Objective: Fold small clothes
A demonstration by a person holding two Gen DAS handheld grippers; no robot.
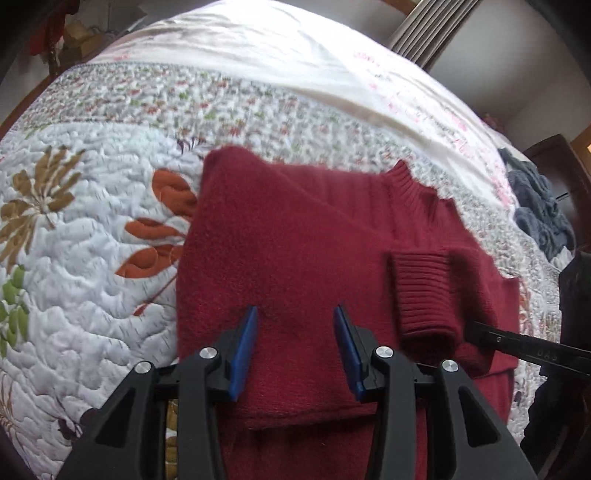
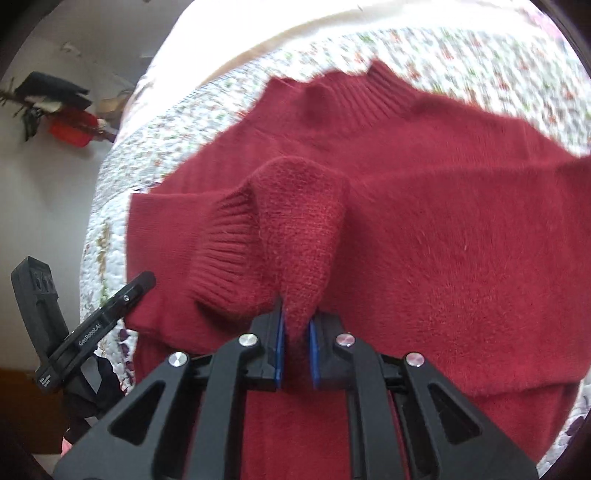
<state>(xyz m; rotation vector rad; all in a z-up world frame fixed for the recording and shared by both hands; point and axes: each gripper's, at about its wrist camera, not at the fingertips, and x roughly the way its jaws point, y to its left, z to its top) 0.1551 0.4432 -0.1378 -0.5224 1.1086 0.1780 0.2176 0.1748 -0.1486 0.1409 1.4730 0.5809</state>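
A sleeve (image 2: 299, 236) of the red sweater (image 2: 443, 240) is pinched by the right gripper (image 2: 297, 354) — cuff (image 2: 221, 251) trailing toward the left gripper (image 1: 295, 354), which hovers spread above the sweater's body on the quilt (image 1: 92, 258).

A floral quilted bedspread (image 1: 92, 229) covers the bed, pale walls (image 1: 491, 70) and curtain (image 1: 424, 33) behind

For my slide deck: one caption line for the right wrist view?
Right gripper pinches a red sweater sleeve above the quilt.
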